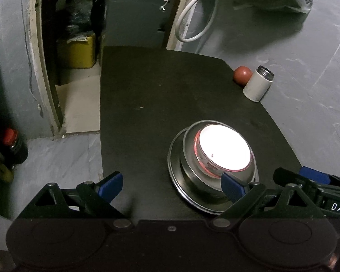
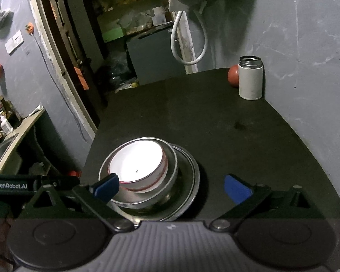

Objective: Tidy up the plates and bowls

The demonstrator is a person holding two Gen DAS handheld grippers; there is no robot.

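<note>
Both grippers, left gripper (image 1: pixel 171 187) and right gripper (image 2: pixel 171 187), hang spread and empty beside the white bowl (image 2: pixel 137 162) nested in steel bowl (image 2: pixel 170 181) and plate (image 2: pixel 191 192) on the counter (image 2: pixel 215 117); any added piece should be centred.

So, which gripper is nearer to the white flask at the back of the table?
Right, though not by much. The right gripper has the white flask ahead on its right side, while the left gripper, on the other side of the stacked bowls, is slightly farther.

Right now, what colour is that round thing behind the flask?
Reddish-brown ball, beside the white flask; the left wrist view shows it best.
</note>
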